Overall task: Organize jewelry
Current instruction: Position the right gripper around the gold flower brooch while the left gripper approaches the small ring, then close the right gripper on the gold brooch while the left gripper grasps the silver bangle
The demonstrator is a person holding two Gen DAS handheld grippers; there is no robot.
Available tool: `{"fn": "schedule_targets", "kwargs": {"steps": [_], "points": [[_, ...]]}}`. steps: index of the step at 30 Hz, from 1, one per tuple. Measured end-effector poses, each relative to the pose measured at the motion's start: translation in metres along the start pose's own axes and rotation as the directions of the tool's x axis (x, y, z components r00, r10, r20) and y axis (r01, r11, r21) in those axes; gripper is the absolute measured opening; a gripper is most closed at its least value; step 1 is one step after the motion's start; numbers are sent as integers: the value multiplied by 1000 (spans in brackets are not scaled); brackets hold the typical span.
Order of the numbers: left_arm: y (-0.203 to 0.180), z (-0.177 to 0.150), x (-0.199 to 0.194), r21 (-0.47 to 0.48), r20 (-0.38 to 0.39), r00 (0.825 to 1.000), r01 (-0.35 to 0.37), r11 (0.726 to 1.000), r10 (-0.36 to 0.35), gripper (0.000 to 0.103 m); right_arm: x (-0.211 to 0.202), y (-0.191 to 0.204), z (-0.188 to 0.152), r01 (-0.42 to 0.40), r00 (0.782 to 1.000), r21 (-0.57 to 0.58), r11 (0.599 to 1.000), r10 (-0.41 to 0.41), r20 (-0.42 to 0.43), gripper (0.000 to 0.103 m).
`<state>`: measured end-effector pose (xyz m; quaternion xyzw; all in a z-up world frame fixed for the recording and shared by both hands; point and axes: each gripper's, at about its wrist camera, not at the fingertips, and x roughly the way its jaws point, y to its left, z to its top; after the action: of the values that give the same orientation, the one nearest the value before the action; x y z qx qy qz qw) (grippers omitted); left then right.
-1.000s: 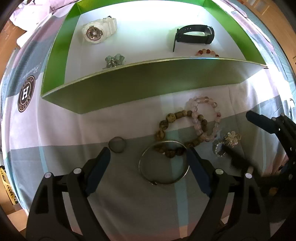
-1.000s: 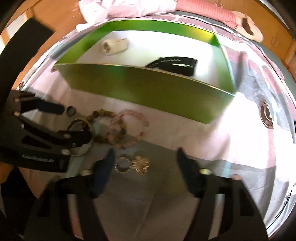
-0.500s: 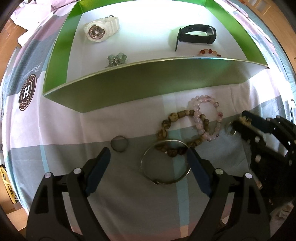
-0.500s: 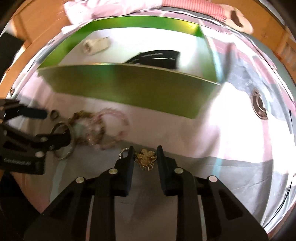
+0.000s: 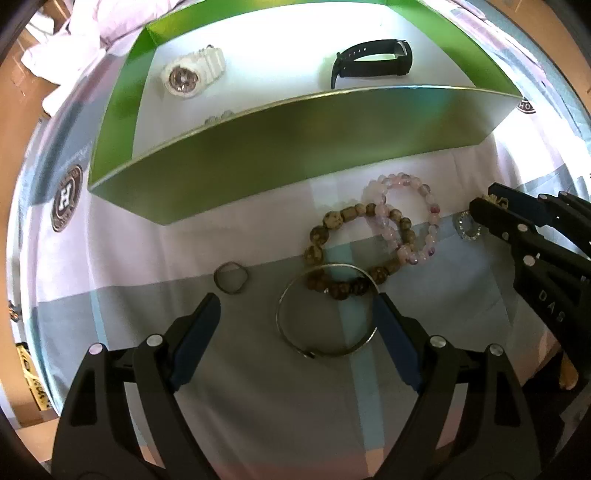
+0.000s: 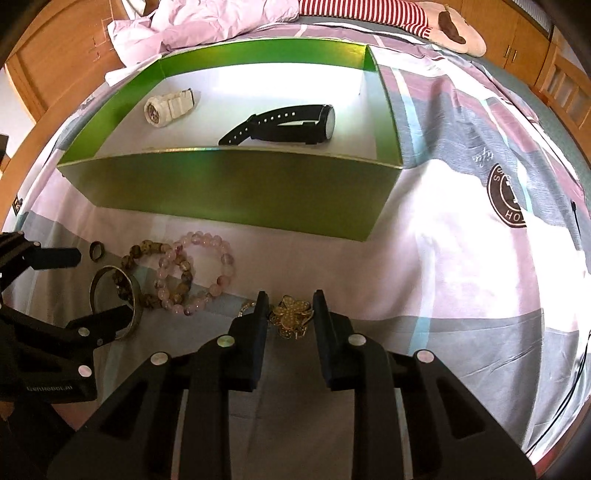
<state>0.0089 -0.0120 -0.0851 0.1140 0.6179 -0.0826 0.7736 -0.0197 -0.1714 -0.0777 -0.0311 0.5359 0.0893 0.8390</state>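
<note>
On the bedsheet in front of a green box lie a silver bangle, a brown bead bracelet, a pink bead bracelet and a dark ring. My left gripper hangs open just above the bangle, one finger on each side. My right gripper is shut on a gold flower brooch, and its pads press the petals. A sparkly loop hangs beside that gripper. Inside the box lie a white watch and a black watch.
The box's near wall stands between the loose jewelry and its white floor. A small pale piece peeks over that wall. Crumpled pink bedding and a striped sleeve lie behind the box. Wooden furniture rims the bed.
My right gripper has gone from wide open around the flower brooch to shut on it and has shifted slightly. The left gripper stays open over the bangle.
</note>
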Motion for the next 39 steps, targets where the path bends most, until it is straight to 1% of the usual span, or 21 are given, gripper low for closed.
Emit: {"fn": "schedule_targets", "kwargs": {"steps": [3,8,12,13,15,18,21,22,24,27,28,31,32,33,34,36,37,39], "points": [[-3,-1,0,4,6,1000,-19,1000,19,84,3,3,1,1,1000,-7,1000,-1,-5,25],[-14,-5,8,33,-11,998,-56,998,56,84,6,4,4,5,1000,-4,1000,-5,-6,25],[-25,-6,8,37,-4,998,-61,997,61,84,5,4,4,6,1000,-2,1000,-6,3,25],[-25,-6,7,34,-3,998,-59,998,59,82,4,4,4,6,1000,-1,1000,-6,4,25],[-24,-7,5,20,0,999,-47,999,47,73,5,3,4,7,1000,1,1000,-7,4,25],[-25,-7,2,8,7,999,-44,999,44,65,5,3,3,8,1000,1,1000,-8,4,25],[-24,-7,0,4,9,999,-41,999,41,62,5,2,3,10,1000,3,1000,-11,7,25],[-25,-8,-1,7,10,999,-41,999,41,63,5,2,3,11,1000,3,1000,-11,8,25],[-29,-8,-1,15,15,999,-42,999,42,75,5,3,3,13,1000,4,1000,-13,9,25],[-32,-10,-6,28,25,999,-48,998,47,76,5,4,3,15,1000,0,1000,-15,8,25],[-31,-5,-10,28,26,999,-47,998,47,77,5,4,3,17,1000,-1,1000,-17,7,25],[-28,-5,-25,23,41,999,-34,999,33,81,6,5,3,19,1000,3,1000,-19,7,25],[-30,-6,-31,24,52,998,-27,999,25,85,5,5,3,19,1000,4,1000,-19,7,25],[-32,-7,-37,24,65,998,-12,1000,10,89,5,5,3,20,1000,5,1000,-20,8,25],[-32,-7,-32,24,78,997,7,1000,-9,90,6,5,3,21,1000,6,1000,-21,8,25],[-27,-5,-38,27,87,994,60,998,-62,90,5,5,3,21,1000,13,1000,-22,10,25],[-21,-3,-43,10,91,990,105,994,-106,90,5,4,3,22,1000,15,1000,-22,11,25],[-3,0,-46,-56,98,982,169,984,-163,93,5,3,3,22,1000,18,1000,-22,12,25]]}}
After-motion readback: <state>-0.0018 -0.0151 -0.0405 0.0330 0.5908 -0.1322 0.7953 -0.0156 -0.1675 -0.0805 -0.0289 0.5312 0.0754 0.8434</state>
